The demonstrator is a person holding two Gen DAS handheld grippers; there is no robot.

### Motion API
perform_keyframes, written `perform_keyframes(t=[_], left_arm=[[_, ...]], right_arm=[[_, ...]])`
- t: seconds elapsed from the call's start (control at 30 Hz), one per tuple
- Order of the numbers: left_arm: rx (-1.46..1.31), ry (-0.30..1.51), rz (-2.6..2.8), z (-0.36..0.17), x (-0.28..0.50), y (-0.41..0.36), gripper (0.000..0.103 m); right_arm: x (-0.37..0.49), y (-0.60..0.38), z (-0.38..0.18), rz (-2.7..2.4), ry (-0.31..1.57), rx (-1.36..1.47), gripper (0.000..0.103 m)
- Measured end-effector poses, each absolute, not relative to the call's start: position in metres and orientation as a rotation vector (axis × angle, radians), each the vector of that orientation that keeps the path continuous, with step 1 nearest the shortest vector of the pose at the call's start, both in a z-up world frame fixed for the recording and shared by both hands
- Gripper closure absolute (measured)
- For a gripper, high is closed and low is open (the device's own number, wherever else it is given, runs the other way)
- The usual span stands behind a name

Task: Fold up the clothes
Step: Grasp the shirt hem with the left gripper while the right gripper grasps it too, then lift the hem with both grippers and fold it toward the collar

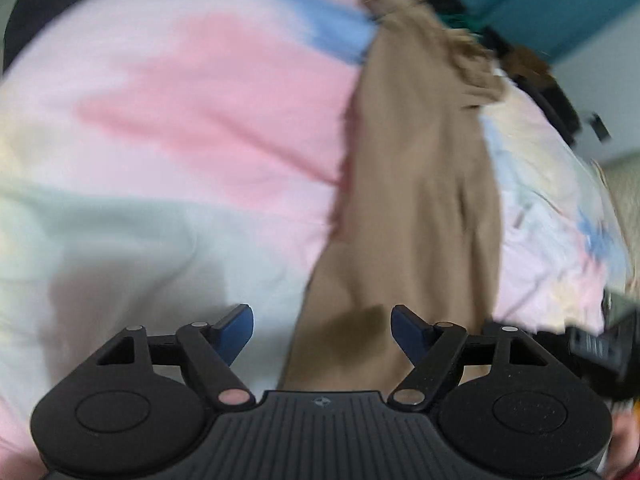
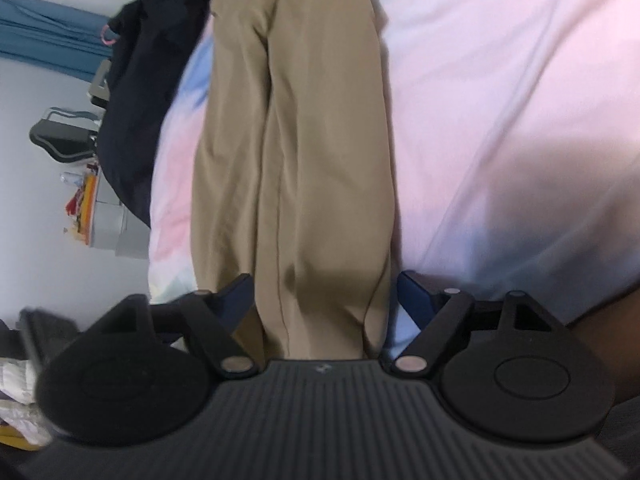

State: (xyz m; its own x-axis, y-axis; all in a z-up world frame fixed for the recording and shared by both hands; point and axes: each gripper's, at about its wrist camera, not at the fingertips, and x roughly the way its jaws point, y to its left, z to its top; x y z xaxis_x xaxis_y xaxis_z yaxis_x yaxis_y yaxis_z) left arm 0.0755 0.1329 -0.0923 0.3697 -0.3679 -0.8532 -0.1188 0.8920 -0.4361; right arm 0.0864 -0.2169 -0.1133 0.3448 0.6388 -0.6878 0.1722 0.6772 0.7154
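- The left gripper (image 1: 322, 330) hovers low over the bed sheet (image 1: 168, 120), fingers spread apart, gripping nothing
- The right gripper (image 2: 324, 298) points along the tan trousers (image 2: 296, 140), fingers apart either side of the near end
- The trousers lie lengthwise on the sheet

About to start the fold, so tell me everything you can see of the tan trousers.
The tan trousers are plain khaki woven cloth, lying lengthwise on the pastel bedsheet, legs side by side, softly creased. A dark garment lies at their far side. The right gripper is open, fingers straddling one end; the left gripper is open over the other end.
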Motion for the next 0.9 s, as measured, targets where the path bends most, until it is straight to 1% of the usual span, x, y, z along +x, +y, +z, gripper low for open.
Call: perform_keyframes(t=[0.1,0.17,0.3,0.33,0.37,0.4,0.47,0.57,0.6,0.63,0.7,0.77,0.8,0.83,0.9], left_arm=[[-0.458,1.214,-0.202,-0.1,0.084,0.129,0.019],[-0.434,1.217,-0.247,-0.099,0.081,0.125,0.019],[-0.383,1.221,-0.312,-0.095,0.068,0.116,0.021],[-0.376,1.235,-0.344,-0.095,0.063,0.114,0.024],[-0.366,1.245,-0.364,-0.095,0.061,0.111,0.027],[-0.35,1.25,-0.372,-0.095,0.059,0.109,0.031],[-0.318,1.25,-0.366,-0.095,0.057,0.107,0.035],[-0.298,1.24,-0.359,-0.092,0.055,0.107,0.048],[-0.293,1.235,-0.359,-0.091,0.055,0.106,0.054],[-0.288,1.23,-0.359,-0.09,0.055,0.105,0.06],[-0.282,1.217,-0.355,-0.087,0.052,0.106,0.066],[-0.278,1.204,-0.339,-0.083,0.049,0.11,0.076],[-0.289,1.197,-0.333,-0.082,0.048,0.113,0.084],[-0.304,1.191,-0.328,-0.08,0.047,0.116,0.089],[-0.344,1.163,-0.332,-0.074,0.044,0.117,0.096]], right_arm=[[0.084,-0.208,-0.116,0.377,1.241,0.79,0.023],[0.082,-0.202,-0.117,0.4,1.256,0.792,0.027],[0.082,-0.209,-0.115,0.428,1.248,0.867,0.029],[0.08,-0.209,-0.116,0.424,1.249,0.864,0.034],[0.079,-0.209,-0.116,0.418,1.25,0.86,0.035],[0.078,-0.206,-0.115,0.419,1.253,0.844,0.035],[0.076,-0.199,-0.114,0.43,1.26,0.809,0.035],[0.073,-0.19,-0.113,0.439,1.263,0.771,0.035],[0.072,-0.188,-0.112,0.438,1.262,0.761,0.036],[0.07,-0.186,-0.11,0.433,1.257,0.737,0.041],[0.067,-0.185,-0.108,0.427,1.242,0.692,0.053],[0.064,-0.186,-0.103,0.425,1.22,0.66,0.081],[0.062,-0.188,-0.1,0.422,1.206,0.647,0.085],[0.061,-0.19,-0.097,0.426,1.191,0.646,0.086],[0.056,-0.197,-0.089,0.429,1.155,0.652,0.089]])
